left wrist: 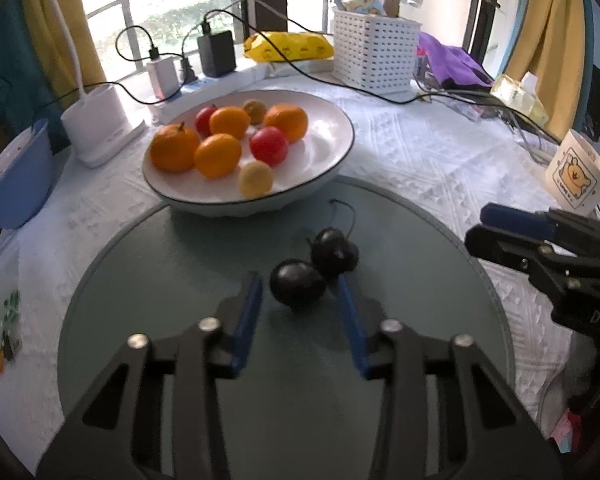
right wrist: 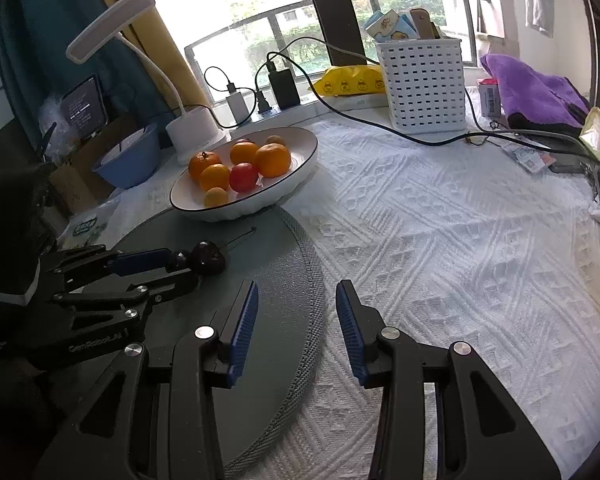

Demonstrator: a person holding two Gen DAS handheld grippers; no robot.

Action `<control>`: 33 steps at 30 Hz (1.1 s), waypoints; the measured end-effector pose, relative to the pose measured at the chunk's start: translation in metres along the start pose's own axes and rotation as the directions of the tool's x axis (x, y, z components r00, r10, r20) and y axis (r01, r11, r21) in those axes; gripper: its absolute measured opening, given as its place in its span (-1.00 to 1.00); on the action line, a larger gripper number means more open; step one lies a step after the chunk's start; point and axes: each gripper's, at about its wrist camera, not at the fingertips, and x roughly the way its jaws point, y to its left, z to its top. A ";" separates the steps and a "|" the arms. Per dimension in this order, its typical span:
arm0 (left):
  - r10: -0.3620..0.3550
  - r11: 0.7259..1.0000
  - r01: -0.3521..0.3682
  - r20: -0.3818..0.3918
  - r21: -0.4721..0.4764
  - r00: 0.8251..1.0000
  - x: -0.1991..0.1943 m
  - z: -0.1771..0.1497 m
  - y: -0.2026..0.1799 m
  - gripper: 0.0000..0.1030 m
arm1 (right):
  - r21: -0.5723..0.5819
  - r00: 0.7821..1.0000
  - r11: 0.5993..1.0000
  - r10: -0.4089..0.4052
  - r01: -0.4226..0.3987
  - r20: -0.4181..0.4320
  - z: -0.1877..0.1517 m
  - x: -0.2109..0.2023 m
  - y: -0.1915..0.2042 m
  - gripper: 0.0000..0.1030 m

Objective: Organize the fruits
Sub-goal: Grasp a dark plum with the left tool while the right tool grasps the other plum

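Two dark cherries lie on a round grey mat (left wrist: 180,360). The near cherry (left wrist: 297,285) sits between the tips of my open left gripper (left wrist: 300,292), untouched as far as I can tell. The far cherry (left wrist: 335,253) has a stem. A white bowl (left wrist: 320,164) behind holds oranges (left wrist: 217,155), red fruits (left wrist: 269,145) and small yellow fruits (left wrist: 255,178). My right gripper (right wrist: 296,304) is open and empty over the mat's right edge (right wrist: 316,280). It also shows in the left wrist view (left wrist: 484,228). The cherries (right wrist: 208,258) and bowl (right wrist: 300,172) show in the right wrist view.
A white basket (left wrist: 374,54), yellow packet (left wrist: 288,46), chargers with cables (left wrist: 216,52), lamp base (left wrist: 96,120) and blue bowl (left wrist: 16,184) stand at the back and left. A bear mug (left wrist: 580,178) is at the right. Purple cloth (right wrist: 536,88) lies far right.
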 end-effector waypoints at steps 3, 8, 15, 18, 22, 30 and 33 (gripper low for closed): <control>-0.006 1.000 0.006 0.009 0.005 1.000 0.000 0.002 0.000 -0.43 | -0.004 1.000 1.000 -0.002 0.002 -0.004 0.000 0.002 0.002 -0.17; -0.034 0.999 0.034 0.018 0.015 0.999 -0.003 0.000 0.000 -0.43 | -0.011 1.000 1.000 -0.015 0.015 -0.006 0.001 0.001 0.004 -0.17; -0.061 0.998 0.061 0.039 0.000 0.997 -0.017 -0.006 0.006 -0.43 | -0.034 1.000 0.999 -0.021 0.020 -0.012 0.004 0.004 0.016 -0.17; -0.067 0.998 0.067 0.053 -0.004 0.996 -0.023 -0.009 0.012 -0.43 | -0.051 1.000 0.999 -0.016 0.015 -0.019 0.005 0.008 0.026 -0.17; -0.076 0.997 0.077 0.070 -0.019 0.995 -0.030 -0.013 0.022 -0.43 | -0.073 0.999 0.997 -0.009 0.007 -0.031 0.007 0.012 0.038 -0.17; -0.078 0.994 0.084 0.090 -0.069 0.993 -0.036 -0.022 0.052 -0.43 | -0.120 0.997 0.993 -0.010 0.001 -0.073 0.010 0.030 0.063 -0.17; -0.068 0.994 0.077 0.102 -0.082 0.992 -0.039 -0.024 0.062 -0.43 | -0.132 0.996 0.991 -0.007 -0.004 -0.085 0.012 0.037 0.072 -0.17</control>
